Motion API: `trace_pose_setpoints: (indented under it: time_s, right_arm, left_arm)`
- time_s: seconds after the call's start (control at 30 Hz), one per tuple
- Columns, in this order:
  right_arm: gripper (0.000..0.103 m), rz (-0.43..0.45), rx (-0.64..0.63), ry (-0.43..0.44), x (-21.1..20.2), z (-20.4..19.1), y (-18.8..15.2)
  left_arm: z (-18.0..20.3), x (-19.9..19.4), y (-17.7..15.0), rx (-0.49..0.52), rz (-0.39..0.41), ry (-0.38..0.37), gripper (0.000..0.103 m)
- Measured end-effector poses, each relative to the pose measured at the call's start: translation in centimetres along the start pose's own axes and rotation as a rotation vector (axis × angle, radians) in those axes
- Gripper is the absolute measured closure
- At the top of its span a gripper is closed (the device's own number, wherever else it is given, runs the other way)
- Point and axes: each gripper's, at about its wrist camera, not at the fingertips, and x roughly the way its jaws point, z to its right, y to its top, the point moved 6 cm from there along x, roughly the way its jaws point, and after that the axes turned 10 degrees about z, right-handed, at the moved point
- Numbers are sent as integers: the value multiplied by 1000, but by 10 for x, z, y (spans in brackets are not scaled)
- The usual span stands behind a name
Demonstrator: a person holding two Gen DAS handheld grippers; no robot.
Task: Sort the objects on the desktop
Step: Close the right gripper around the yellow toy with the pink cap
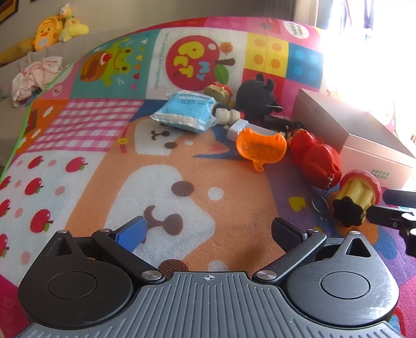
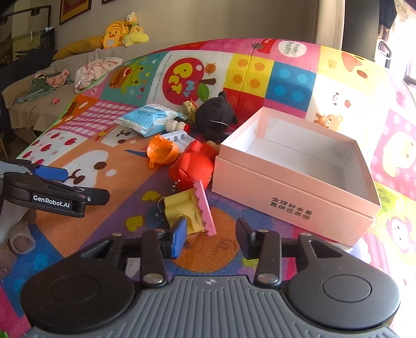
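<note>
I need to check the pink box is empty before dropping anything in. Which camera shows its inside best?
The right wrist view: the pink box sits open, its whole white floor visible and bare. In the left wrist view, the box is seen side-on at the right edge, washed out by window glare, its inside hidden.

Sitting behind the colourful cartoon play mat [image 2: 286,75]: a beige sofa [image 2: 33,109] carrying yellow plush toys [image 2: 122,33] and crumpled clothes [image 2: 96,70]. Hanging on the wall [image 2: 208,18], framed pictures [image 2: 75,10]. Pouring in from the right, strong sunlight [image 1: 369,52].
</note>
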Motion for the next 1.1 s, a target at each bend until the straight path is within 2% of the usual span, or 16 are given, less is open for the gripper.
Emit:
trace_pose_setpoints:
  time_s: [0.03, 0.1, 0.13, 0.17, 0.23, 0.33, 0.5, 0.6, 0.63, 0.7, 0.73, 0.87, 0.93, 1.03, 1.1]
  right_arm:
    - [48, 11, -4, 5, 2, -2, 1]
    - [48, 26, -19, 6, 7, -6, 3]
    - [51, 25, -28, 5, 9, -7, 4]
    - [65, 25, -34, 12, 10, -9, 4]
    - [84, 23, -48, 32, 7, -11, 4]
    - [85, 33, -95, 4, 0, -7, 2]
    - [85, 17, -131, -110, -11, 21, -4]
    - [84, 9, -58, -105, -13, 34, -3]
    - [80, 9, -33, -95, -12, 35, -3]
    - [63, 15, -26, -82, -9, 30, -2]
    - [51, 24, -32, -82, -7, 27, -2]
    - [51, 32, -59, -75, 0, 17, 0]
    - [58, 31, -78, -92, 2, 16, 2]
    - [58, 29, -170, -140, 2, 13, 3]
    - [58, 52, -295, -209, -3, 10, 2]
  left_arm:
    - [2, 0, 4, -5, -2, -36, 0]
    - [5, -2, 14, 0, 22, -67, 0]
    - [7, -3, 22, 15, 49, -61, 0]
    - [8, -4, 28, 29, 71, -54, 0]
    - [12, -2, 39, 44, 96, -45, 0]
    - [15, 3, 42, 52, 88, -48, 0]
    - [17, 13, 26, 60, 32, -57, 0]
    - [18, 17, 20, 47, 19, -59, 0]
    - [17, 18, 20, 41, 20, -53, 0]
    - [15, 20, 20, 25, 28, -37, 0]
    - [13, 20, 20, 17, 30, -31, 0]
    - [7, 22, 12, -3, 7, -26, 0]
    - [5, 20, 13, -22, 22, -37, 0]
    - [4, 20, 13, -32, 19, -36, 0]
    - [4, 20, 13, -31, 21, -37, 0]
